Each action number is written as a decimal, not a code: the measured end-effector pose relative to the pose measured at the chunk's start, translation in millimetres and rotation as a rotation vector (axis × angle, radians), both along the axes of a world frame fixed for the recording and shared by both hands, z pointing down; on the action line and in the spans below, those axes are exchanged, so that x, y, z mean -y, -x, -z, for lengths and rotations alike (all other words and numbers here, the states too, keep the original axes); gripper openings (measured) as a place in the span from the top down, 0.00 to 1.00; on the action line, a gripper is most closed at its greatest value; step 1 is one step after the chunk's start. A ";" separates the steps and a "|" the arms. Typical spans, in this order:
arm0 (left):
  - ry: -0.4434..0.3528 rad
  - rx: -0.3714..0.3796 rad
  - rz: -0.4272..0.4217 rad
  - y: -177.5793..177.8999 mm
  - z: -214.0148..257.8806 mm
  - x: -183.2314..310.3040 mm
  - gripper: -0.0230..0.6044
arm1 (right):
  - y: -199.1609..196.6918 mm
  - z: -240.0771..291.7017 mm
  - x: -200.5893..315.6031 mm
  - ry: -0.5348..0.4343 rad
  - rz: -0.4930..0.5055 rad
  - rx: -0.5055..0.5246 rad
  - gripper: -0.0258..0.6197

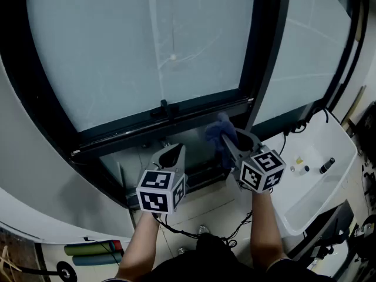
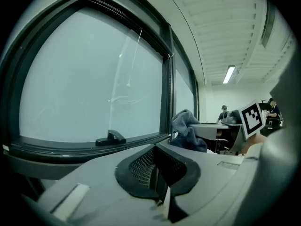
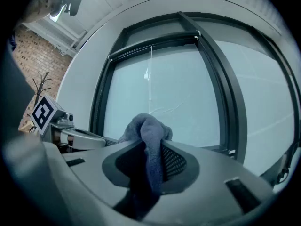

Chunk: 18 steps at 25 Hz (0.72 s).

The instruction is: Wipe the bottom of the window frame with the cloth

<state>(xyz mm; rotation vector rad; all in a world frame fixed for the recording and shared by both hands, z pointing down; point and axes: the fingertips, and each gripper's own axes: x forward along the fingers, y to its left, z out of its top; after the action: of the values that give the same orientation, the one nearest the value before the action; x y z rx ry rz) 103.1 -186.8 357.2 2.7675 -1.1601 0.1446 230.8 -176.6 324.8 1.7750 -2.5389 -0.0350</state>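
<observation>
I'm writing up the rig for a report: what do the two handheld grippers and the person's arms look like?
Both the left gripper and right gripper are grey moulded shells with dark, mesh-textured pads. Each carries a white cube printed with black square markers. The forearms are bare, no sleeves visible.

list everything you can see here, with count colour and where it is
window pane: one main, frosted pale, top centre
window frame: one, black, around the pane
handle: one, black, on the frame's bottom rail
cloth: one, blue, near the bottom rail
counter: one, white, far right
cable: one, black, on the floor
left gripper: grey, jaws together, empty
right gripper: grey, jaws shut on the cloth
forearms: two, bottom
</observation>
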 end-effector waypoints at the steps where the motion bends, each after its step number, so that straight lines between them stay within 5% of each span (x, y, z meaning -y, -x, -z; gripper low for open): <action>1: -0.002 0.004 -0.003 -4.0 -1.5 3.9 0.95 | -8.5 -0.5 7.4 -0.003 -0.014 0.007 0.80; 8: 0.008 0.009 -0.014 -43.8 -9.4 43.5 0.95 | -98.3 -12.1 71.6 0.011 -0.165 -0.001 0.80; 18: 0.041 0.043 -0.036 -95.4 -20.7 98.9 0.95 | -184.9 -24.7 177.5 0.064 -0.314 -0.179 0.80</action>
<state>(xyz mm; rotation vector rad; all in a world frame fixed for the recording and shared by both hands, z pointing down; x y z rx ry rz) 198.5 -285.7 377.9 2.7635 -1.1051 0.2297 415.6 -354.1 349.5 2.0205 -2.0949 -0.0956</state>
